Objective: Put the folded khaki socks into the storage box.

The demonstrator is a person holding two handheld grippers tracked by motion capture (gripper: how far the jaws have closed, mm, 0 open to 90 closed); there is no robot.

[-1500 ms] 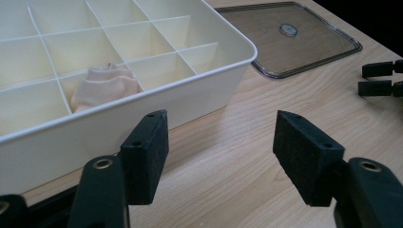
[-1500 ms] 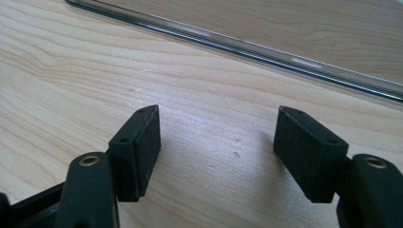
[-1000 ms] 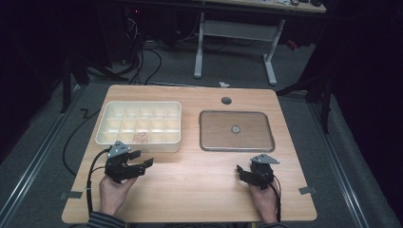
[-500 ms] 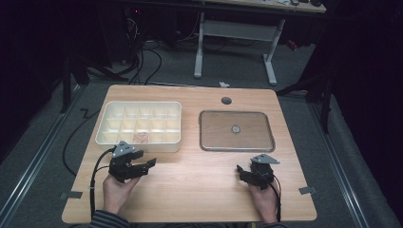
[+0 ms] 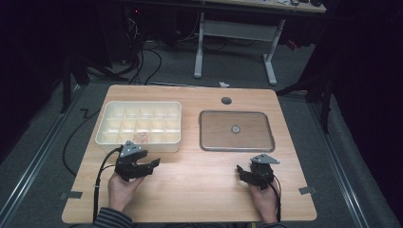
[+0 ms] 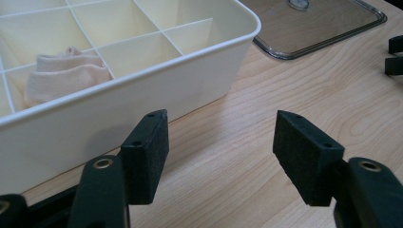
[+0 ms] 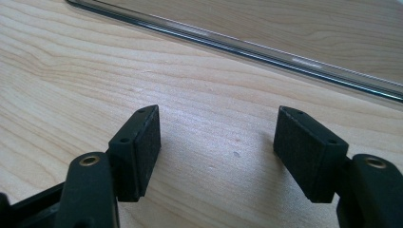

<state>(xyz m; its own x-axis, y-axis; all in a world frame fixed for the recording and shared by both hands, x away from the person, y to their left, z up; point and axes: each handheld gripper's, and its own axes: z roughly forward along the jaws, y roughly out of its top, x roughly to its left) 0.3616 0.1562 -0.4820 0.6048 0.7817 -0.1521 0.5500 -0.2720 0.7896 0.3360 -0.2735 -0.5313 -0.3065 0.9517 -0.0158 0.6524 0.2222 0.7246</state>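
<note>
The left gripper (image 5: 153, 164) is now sitting a little further right along the front wall of the cream divided box (image 5: 114, 138) than before, jaws released and empty. The right gripper (image 5: 241, 172) is staying in place near the clear lid (image 5: 214, 137), also released. A folded pink cloth (image 6: 66, 72) is lying in a front compartment.

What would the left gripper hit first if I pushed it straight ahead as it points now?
Probably bare table first; farther along, the clear lid. The left gripper is open, and the white organizer box sits just left of its line.
</note>
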